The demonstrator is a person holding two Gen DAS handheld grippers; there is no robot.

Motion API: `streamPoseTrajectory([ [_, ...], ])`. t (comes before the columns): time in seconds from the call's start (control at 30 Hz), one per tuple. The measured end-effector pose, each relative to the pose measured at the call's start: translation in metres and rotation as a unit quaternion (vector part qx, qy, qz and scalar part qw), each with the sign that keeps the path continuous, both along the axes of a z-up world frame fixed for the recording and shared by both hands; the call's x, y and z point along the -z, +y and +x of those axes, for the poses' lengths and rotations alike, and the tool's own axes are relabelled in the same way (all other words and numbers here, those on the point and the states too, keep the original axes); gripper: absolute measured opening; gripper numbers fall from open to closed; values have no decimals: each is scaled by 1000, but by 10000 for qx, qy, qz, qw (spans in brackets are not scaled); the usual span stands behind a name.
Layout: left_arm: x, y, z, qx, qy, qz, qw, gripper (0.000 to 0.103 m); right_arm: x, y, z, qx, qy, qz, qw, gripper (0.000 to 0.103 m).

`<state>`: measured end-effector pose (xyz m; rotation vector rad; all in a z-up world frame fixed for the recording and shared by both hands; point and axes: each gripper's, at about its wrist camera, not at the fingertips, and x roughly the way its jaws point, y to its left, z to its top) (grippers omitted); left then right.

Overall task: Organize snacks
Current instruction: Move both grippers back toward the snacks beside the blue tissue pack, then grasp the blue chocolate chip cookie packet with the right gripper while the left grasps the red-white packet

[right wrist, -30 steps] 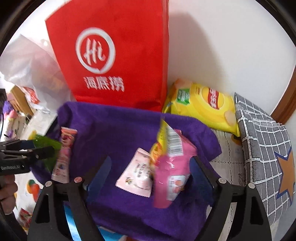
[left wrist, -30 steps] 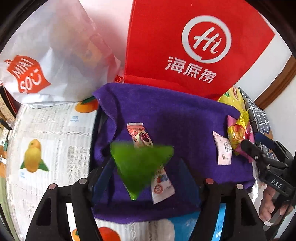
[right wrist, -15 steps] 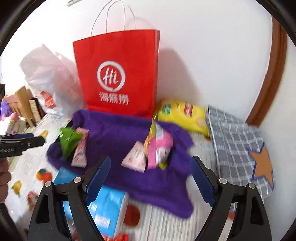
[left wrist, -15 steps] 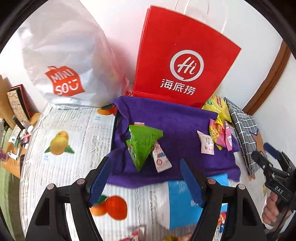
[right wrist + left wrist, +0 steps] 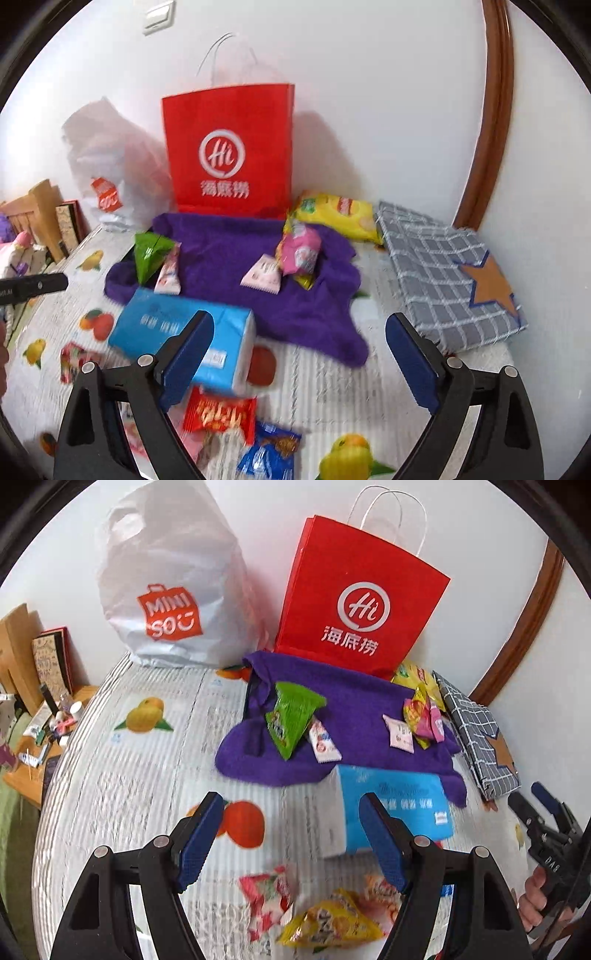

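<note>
both grippers, left and right, hover with fingers apart and empty, so next is likely reaching down for the loose red snack.

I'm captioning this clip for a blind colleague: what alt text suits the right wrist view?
The open, empty right gripper hovers over a fruit-print table, facing a purple cloth holding a green snack packet and pink packets. A red paper bag stands behind; a blue box lies in front.
</note>
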<state>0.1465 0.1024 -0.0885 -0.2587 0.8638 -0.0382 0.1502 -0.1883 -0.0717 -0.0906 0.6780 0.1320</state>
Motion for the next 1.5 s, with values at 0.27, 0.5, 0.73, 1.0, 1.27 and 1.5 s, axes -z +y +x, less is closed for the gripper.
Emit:
streamPoseTrajectory([
  [0.27, 21, 2, -21, 69, 172, 112, 9998, 74, 60, -7, -15, -59, 1031, 279, 9943, 74],
  [0.5, 21, 8, -38, 43, 87, 342, 9994, 74, 101, -13, -24, 11, 1508, 491, 9873, 57],
  [0.73, 28, 9, -41, 75, 137, 322, 9994, 74, 118, -3, -31, -58, 1586, 165, 9872, 53],
  [1.0, 54, 20, -38, -66, 382, 293, 9988, 73, 111, -4, -45, -30, 1296, -373, 9909, 40],
  [1.27, 74, 13, -24, 204, 603, 390, 9972, 70, 107, -26, -49, 180, 1263, -181, 9917, 39],
  [1.5, 86, -1, -18, 589, 668, 147, 9959, 70, 94, -35, -44, 260, 1143, -16, 9931, 39],
])
